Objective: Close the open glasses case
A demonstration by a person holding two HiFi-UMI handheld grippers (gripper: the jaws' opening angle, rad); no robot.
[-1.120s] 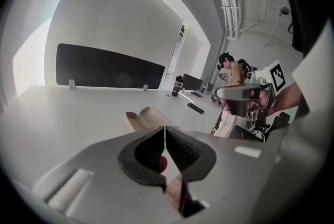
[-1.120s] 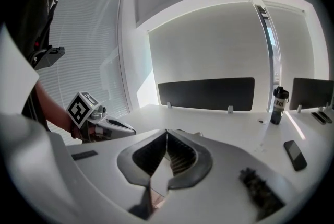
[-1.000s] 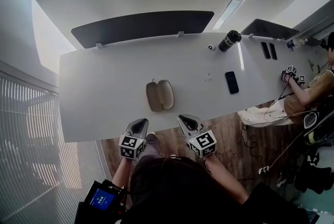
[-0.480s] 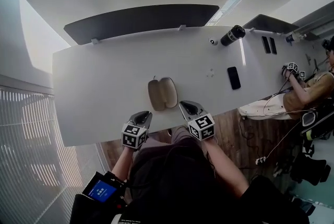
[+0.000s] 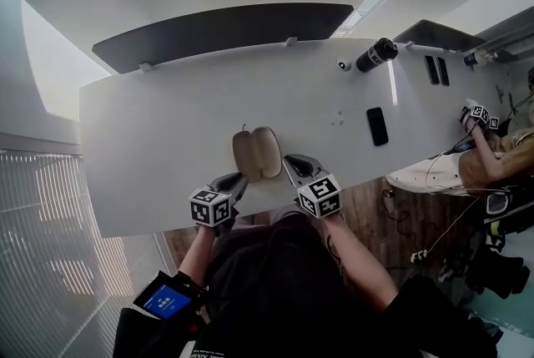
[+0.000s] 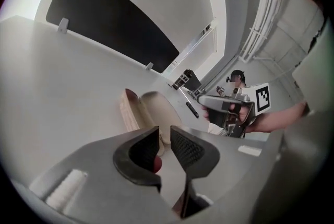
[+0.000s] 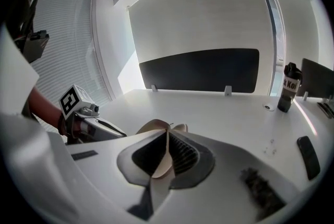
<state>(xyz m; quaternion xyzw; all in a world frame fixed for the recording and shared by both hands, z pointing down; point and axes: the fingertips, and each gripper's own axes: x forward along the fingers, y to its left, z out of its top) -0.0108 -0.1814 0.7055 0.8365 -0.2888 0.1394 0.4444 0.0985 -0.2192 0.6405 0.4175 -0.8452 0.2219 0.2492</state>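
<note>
**Head view.** Shows a tan, oval, hard-shell glasses case (image 5: 255, 153) lying open on a long white desk (image 5: 158, 123), close to the near edge, both halves spread side by side. Places the left tool (image 5: 239, 179) just beside the near left end of the case and the right tool (image 5: 289, 159) at the rim of the right half. Includes, farther right on the desk, a flat black phone (image 5: 377, 125) and a black cylindrical bottle (image 5: 373, 56), plus a dark curved divider panel (image 5: 225, 31) along the far edge.

**Left gripper view.** Presents the left tool (image 6: 164, 137) with jaws a narrow gap apart and nothing gripped between them. Sets the glasses case (image 6: 148, 110) on the desk (image 6: 62, 77) just beyond the jaw tips, and the right tool (image 6: 209, 103) at the far side of the case.

**Right gripper view.** Presents the right tool (image 7: 167, 140) closed on the thin tan rim of the glasses case (image 7: 156, 125), with the shell wall pinched between the two pads. Locates the left tool (image 7: 117, 133) at left, low over the desk (image 7: 219, 108). Also shows the bottle (image 7: 286, 87) standing upright at far right and the phone (image 7: 308, 150) nearer.
</note>
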